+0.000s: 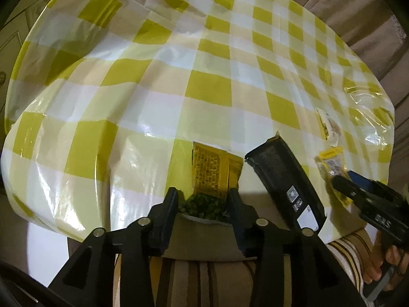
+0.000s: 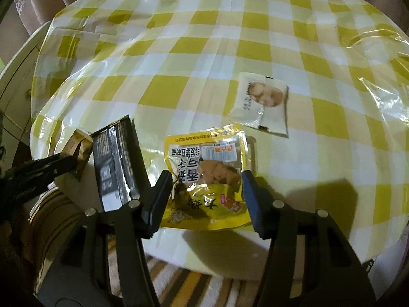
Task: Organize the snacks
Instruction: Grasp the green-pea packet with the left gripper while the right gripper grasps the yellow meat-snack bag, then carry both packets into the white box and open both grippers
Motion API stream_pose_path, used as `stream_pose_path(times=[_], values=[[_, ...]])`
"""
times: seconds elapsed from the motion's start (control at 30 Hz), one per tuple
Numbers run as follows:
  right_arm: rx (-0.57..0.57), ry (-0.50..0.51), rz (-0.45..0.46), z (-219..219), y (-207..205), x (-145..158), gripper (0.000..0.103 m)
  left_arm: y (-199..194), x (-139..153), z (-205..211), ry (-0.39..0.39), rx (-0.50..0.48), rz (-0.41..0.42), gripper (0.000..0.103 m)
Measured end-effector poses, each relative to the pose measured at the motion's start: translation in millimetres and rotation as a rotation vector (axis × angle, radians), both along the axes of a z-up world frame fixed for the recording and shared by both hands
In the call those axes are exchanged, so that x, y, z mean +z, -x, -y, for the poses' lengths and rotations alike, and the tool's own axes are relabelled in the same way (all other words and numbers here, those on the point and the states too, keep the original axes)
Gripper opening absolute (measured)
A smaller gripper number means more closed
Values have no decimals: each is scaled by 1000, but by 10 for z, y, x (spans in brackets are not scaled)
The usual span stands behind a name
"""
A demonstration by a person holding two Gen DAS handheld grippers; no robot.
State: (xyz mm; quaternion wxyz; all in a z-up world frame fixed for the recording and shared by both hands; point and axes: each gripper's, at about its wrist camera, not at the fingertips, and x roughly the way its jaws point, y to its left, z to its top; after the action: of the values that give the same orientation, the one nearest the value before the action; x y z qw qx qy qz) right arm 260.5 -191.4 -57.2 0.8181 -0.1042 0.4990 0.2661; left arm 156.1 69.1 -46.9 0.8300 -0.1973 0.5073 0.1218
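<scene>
On checked cloth, yellow snack pouch (image 2: 204, 179) gripped by right hand-held gripper (image 2: 207, 179), left hand-held gripper (image 1: 203, 197) gripping gold packet (image 1: 214, 176)

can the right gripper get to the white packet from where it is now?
Probably yes. The white packet lies flat on the tablecloth with nothing over it, just beyond the yellow packet between the right gripper fingers; that packet must be cleared or dropped first.

Tablecloth (image 2: 204, 58): yellow-and-white check. Snack packets: one yellow with black lettering (image 2: 204, 179), one black (image 2: 115, 158), one gold (image 1: 214, 171), one white (image 2: 263, 105). Cushion (image 1: 204, 278): beige with brown stripes.
</scene>
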Motion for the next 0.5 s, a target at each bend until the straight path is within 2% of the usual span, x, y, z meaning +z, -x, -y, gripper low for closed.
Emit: stream_pose_path(times=[0.13, 0.2, 0.33, 0.5], values=[[-3, -15, 15, 168, 112, 90, 59, -61, -5, 101, -47, -33, -32, 53], [-8, -22, 19, 242, 156, 122, 59, -92, -11, 138, -77, -49, -47, 54], [-20, -39, 24, 397, 240, 189, 59, -140, -19, 236, -153, -68, -82, 47], [-45, -64, 27, 641, 325, 267, 59, -53, 22, 184, -125, -37, -61, 41]])
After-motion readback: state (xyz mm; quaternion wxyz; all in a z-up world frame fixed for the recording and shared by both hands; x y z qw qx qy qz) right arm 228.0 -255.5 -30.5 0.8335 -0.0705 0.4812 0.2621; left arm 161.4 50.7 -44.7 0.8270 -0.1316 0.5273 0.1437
